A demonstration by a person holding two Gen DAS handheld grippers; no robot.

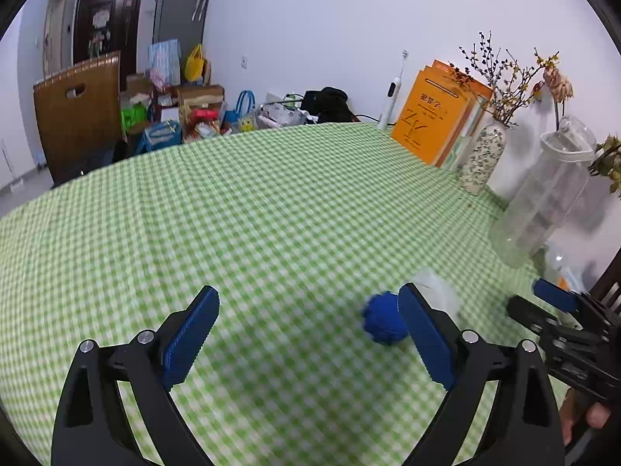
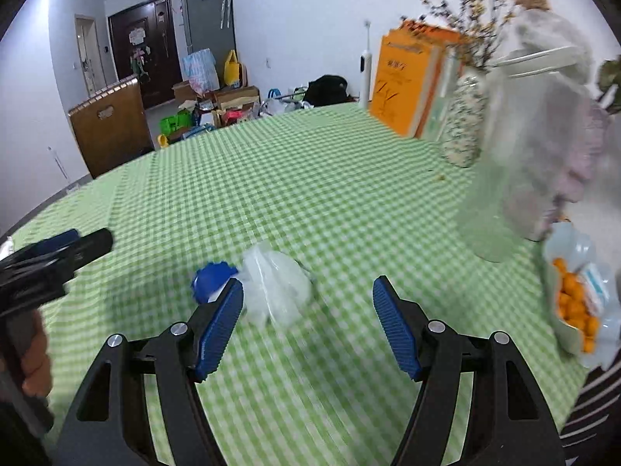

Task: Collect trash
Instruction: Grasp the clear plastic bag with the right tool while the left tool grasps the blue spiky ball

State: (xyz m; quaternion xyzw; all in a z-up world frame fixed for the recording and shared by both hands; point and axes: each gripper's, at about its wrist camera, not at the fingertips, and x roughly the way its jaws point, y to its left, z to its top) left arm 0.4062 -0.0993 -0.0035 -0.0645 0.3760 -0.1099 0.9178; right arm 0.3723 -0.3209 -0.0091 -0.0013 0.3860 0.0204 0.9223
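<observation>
Both tools hover with fingers spread apart over the green-checked counter [image 1: 271, 202]: left tool [image 1: 308, 334], right tool [image 2: 308, 320]. A crumpled blue scrap [image 2: 211, 279] touches a clear plastic wad [image 2: 275, 283] between them.

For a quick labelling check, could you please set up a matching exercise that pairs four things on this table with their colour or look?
Things:
1. crumpled ball
2. books
3. tablecloth
4. tall vase

Looks:
a. see-through, clear
b. green and white checks
c. dark blue
d. orange covers

Pairs: 1-c, 2-d, 3-b, 4-a.

The ball lies on the cloth beside a whitish plastic wad. The left gripper and the right gripper are both open, with nothing between their jaws.
</observation>
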